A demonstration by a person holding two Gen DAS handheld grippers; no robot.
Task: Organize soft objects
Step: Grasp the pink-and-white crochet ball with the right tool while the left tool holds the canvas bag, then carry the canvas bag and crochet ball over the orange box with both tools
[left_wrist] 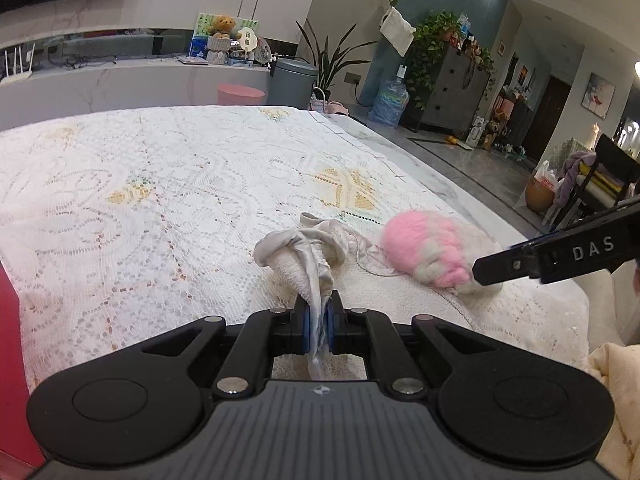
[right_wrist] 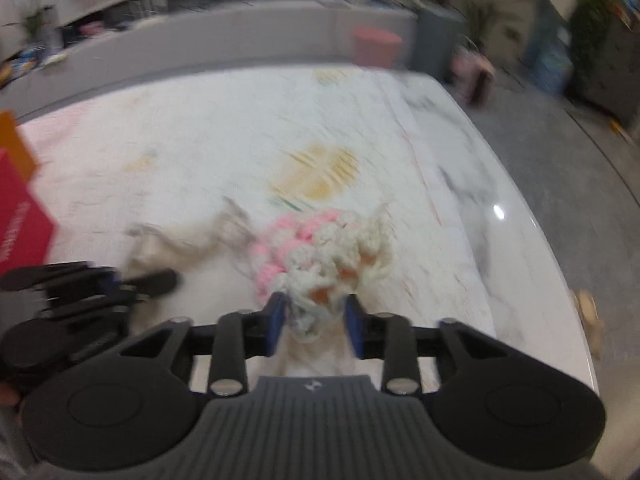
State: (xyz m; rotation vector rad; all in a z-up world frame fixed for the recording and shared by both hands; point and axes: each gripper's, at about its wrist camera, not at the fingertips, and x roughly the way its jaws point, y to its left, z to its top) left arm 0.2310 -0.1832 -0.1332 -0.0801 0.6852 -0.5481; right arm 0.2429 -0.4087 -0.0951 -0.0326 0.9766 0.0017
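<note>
On the lace cloth (left_wrist: 160,184) that covers the counter (left_wrist: 440,184), a rolled cloth bundle (left_wrist: 304,248) lies near the middle, its near end between the left gripper (left_wrist: 319,312) pads. Just right of it lies the fluffy yarn piece (left_wrist: 424,248), a loose thread running between them. The right gripper (right_wrist: 316,320) straddles that yarn piece's near end

One crumpled off-white cloth pouch (left_wrist: 304,248), one fluffy pink-and-white yarn bundle (left_wrist: 424,252), one white lace cloth (left_wrist: 160,184) over the table, two black handheld grippers (left_wrist: 318,304) (right_wrist: 316,312), one grey lidded bin (left_wrist: 292,82), one pink round stool (left_wrist: 240,94), one brown teddy bear (left_wrist: 223,26)
</note>
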